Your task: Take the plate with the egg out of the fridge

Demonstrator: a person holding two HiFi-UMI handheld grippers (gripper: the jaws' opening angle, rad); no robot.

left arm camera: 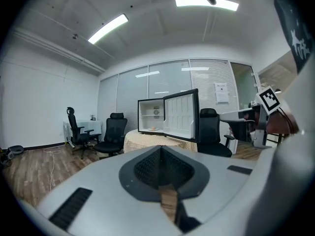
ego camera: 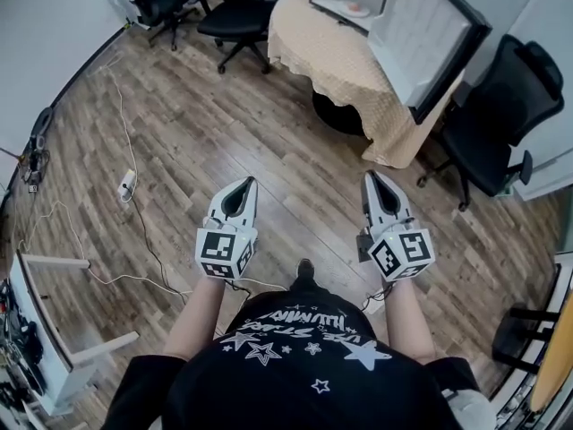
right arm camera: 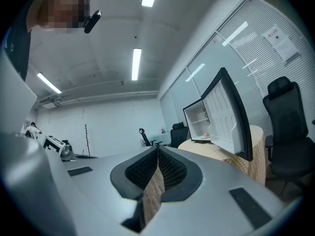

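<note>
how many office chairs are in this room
3. One office chair stands at the far left by the wall, a second just left of the cloth-covered table, a third right of it. Others may sit out of view.

The floor [ego camera: 224, 124] ahead of the fingers is wood plank with a slight sheen, and further ahead hangs a beige tablecloth [ego camera: 313, 47] of rough, waffled weave. The left gripper [ego camera: 238, 191] and right gripper [ego camera: 374, 182] have smooth matt plastic shells, and their black pads [left arm camera: 147, 168] look finely ribbed.
</note>
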